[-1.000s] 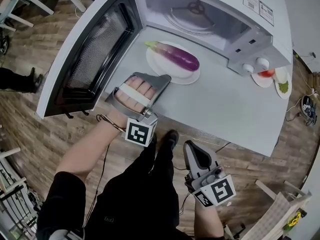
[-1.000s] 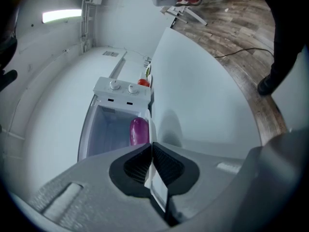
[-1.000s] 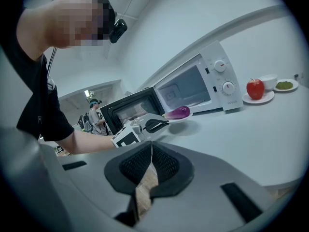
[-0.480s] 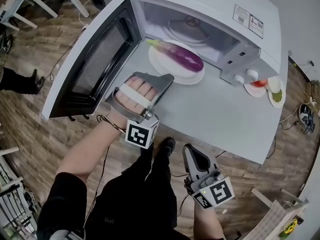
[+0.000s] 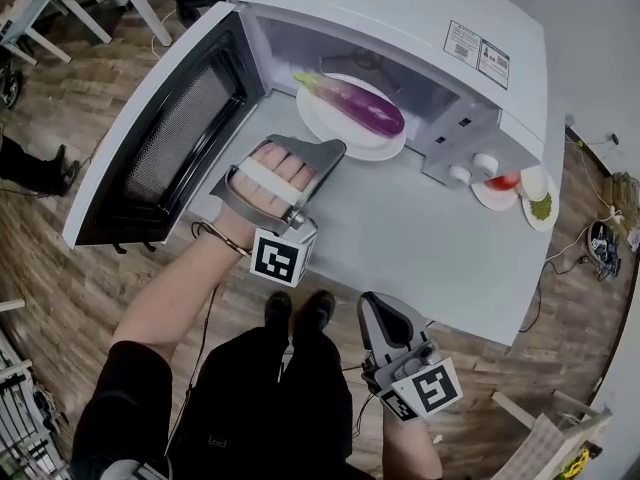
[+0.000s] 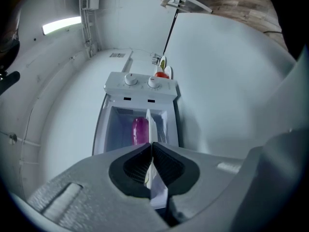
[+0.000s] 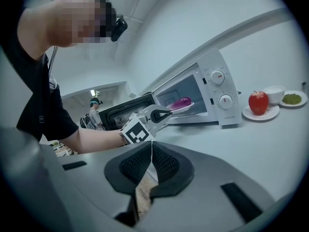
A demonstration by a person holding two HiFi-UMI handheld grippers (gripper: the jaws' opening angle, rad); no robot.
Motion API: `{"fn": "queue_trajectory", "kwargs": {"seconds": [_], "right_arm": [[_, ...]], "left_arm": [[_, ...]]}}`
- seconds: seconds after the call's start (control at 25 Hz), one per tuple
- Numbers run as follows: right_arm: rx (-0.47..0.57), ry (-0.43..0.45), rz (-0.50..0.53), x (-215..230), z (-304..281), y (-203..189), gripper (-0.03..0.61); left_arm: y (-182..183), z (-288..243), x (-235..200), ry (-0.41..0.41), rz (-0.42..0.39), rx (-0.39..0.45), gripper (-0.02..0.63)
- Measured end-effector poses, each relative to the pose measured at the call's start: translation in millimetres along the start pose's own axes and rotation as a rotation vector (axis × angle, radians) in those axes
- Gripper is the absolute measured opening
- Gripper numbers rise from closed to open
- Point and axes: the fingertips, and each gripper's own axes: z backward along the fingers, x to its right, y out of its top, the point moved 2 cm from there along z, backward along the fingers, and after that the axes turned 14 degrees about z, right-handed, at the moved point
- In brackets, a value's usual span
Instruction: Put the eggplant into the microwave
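The left gripper (image 5: 335,149) pinches the plate (image 5: 350,144) by its near rim. The eggplant (image 5: 362,106) lies on it just ahead, crosswise to the jaws, at the microwave (image 5: 400,18) mouth. The right gripper (image 5: 377,305), jaws pressed together, hangs well apart.

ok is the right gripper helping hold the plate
No, the right gripper sits shut and empty near the table edge, well apart from the plate, whose rim only the left gripper clamps.

Door (image 5: 160,138) wide open, L of microwave (image 5: 400,13)
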Motion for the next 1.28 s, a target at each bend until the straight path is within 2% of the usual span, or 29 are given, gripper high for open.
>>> {"fn": "queue_trajectory", "kwargs": {"seconds": [0.16, 0.32, 0.52, 0.68, 0.84, 1.28], "right_arm": [[0.011, -0.02, 0.005, 10, 3, -6, 0.017], [0.022, -0.015, 0.011, 17, 0, -6, 0.017], [0.038, -0.016, 0.009, 30, -6, -9, 0.017], [0.032, -0.007, -0.004, 36, -7, -5, 0.018], [0.012, 0.01, -0.016, 40, -7, 4, 0.018], [-0.045, 0.054, -0.082, 40, -2, 28, 0.017]], "left_arm": [[-2, -18, 6, 0.002, 0.024, -0.009, 0.017], [-9, -35, 9, -0.005, -0.019, -0.026, 0.017], [-19, -54, 14, -0.02, -0.032, -0.055, 0.017], [-25, -63, 19, -0.061, -0.031, -0.086, 0.017], [-32, -72, 18, -0.096, 0.003, -0.123, 0.017], [-33, -83, 15, -0.182, -0.025, -0.237, 0.025]]}}
